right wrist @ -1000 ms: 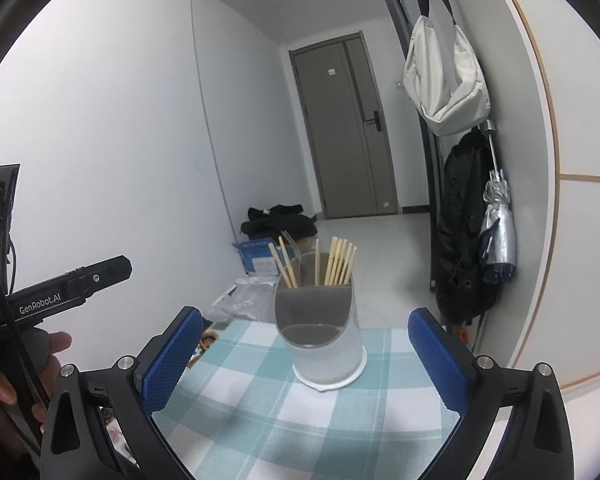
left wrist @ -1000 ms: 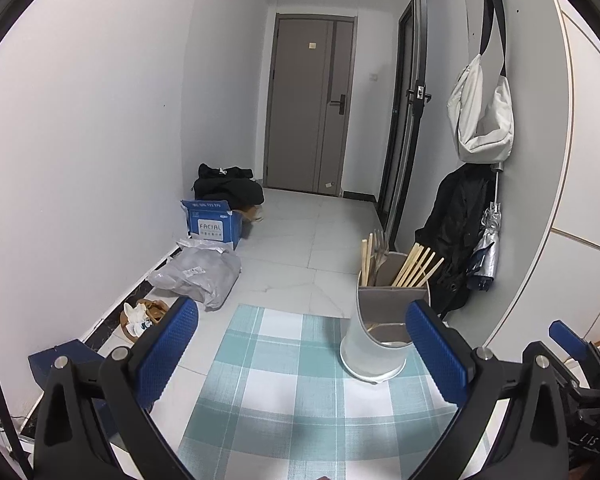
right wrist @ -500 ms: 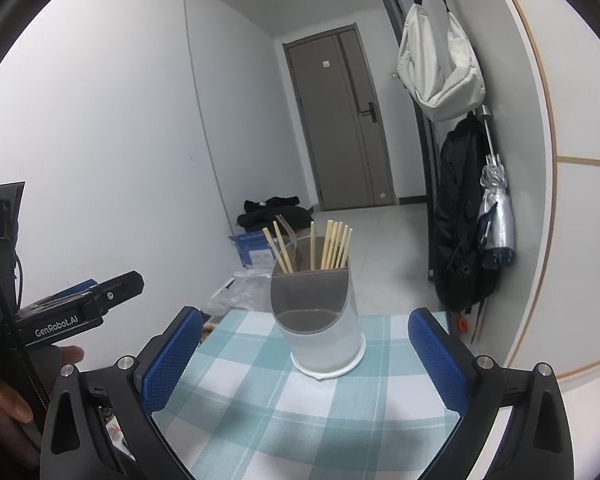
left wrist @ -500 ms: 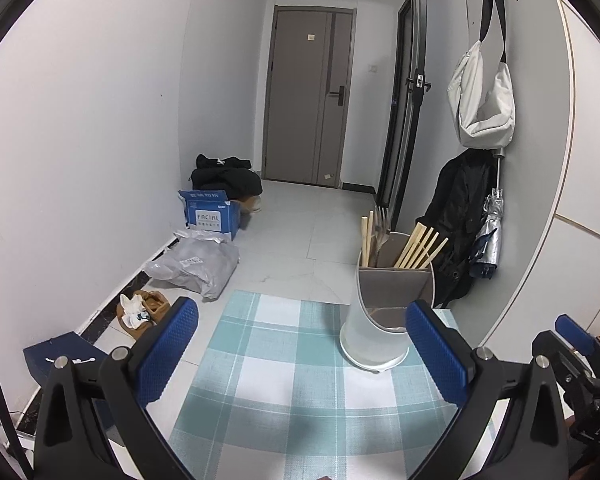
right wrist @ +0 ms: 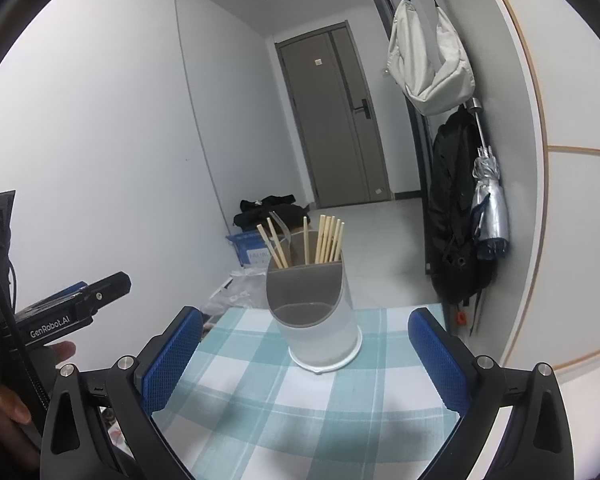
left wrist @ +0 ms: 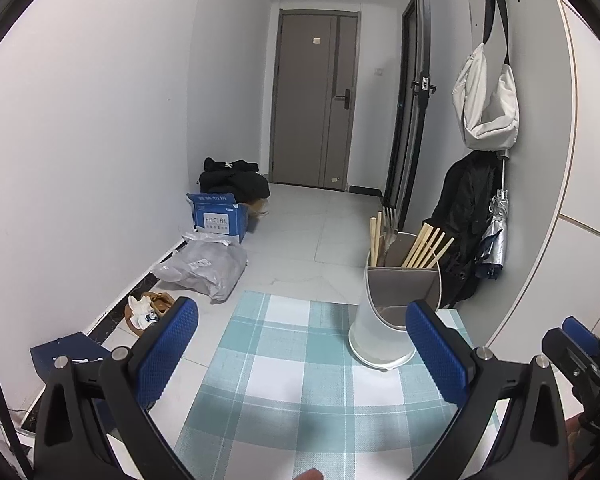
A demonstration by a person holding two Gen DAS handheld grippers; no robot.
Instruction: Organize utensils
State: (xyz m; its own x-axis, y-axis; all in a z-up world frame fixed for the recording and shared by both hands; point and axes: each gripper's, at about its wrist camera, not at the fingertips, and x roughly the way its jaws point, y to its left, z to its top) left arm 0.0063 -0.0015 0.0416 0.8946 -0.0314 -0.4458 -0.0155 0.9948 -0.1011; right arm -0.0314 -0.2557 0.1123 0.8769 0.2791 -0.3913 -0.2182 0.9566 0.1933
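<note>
A white and grey utensil holder stands on a teal checked cloth. Several wooden chopsticks stick up from its back compartments, and a fork stands in the left one. The front compartment looks empty. My left gripper is open and empty, held back from the holder, which lies toward its right finger. My right gripper is open and empty, with the holder centred ahead between its fingers. The left gripper's body shows at the left of the right wrist view.
The cloth covers a small table whose far edge drops to a tiled floor. On the floor lie a blue box, a grey plastic bag and black clothes. A white bag, black jacket and umbrella hang on the right wall.
Both grippers have risen and pulled back slightly, so the holder sits a little lower and farther in each view. Both stay open and empty.
</note>
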